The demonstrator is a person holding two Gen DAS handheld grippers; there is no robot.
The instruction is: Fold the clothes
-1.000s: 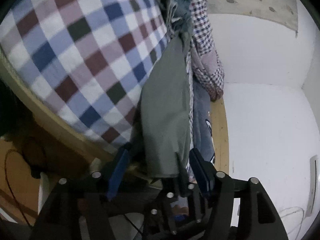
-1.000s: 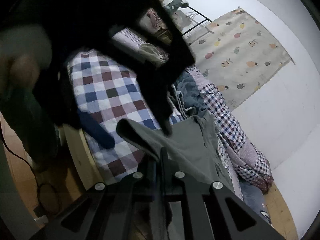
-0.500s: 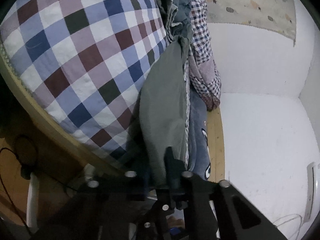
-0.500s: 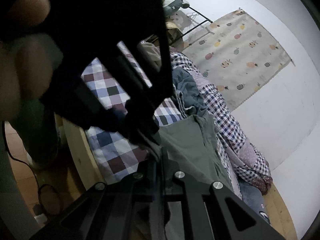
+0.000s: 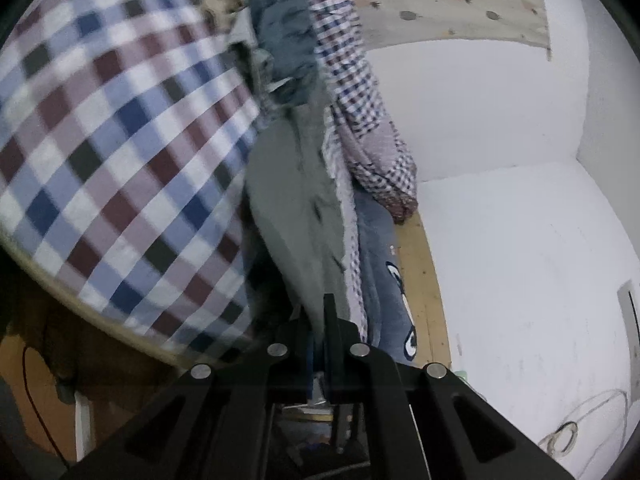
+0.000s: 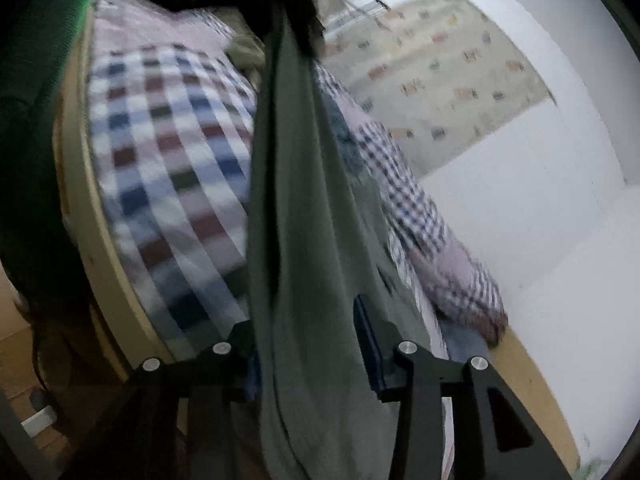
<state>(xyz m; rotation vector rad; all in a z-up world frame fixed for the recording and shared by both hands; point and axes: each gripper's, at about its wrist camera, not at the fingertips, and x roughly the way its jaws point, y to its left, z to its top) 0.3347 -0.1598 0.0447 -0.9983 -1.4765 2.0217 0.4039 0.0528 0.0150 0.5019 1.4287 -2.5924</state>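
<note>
1. The right tongs (image 6: 308, 344), clamped before, have been opened wide; the left tongs (image 5: 319, 320) were closed on the shirt (image 5: 296, 200).
2. The soft grey-green shirt is stretched from the left tongs, above the checked bed (image 5: 100, 140), and hangs between the right fingers (image 6: 370, 336).

Setting: a home bedroom. Bed (image 5: 48, 268) with pale wooden frame, covered by a checked sheet (image 5: 120, 152) in blue, maroon and white. Clothes pile (image 5: 288, 40) along the wall side of the bed, plus a small-check quilt (image 5: 360, 120). White walls (image 5: 500, 112); a fruit-print cloth (image 6: 436, 76) hangs on one. Cable (image 5: 36, 392) on the brown floor (image 5: 24, 412) beside the bed.
</note>
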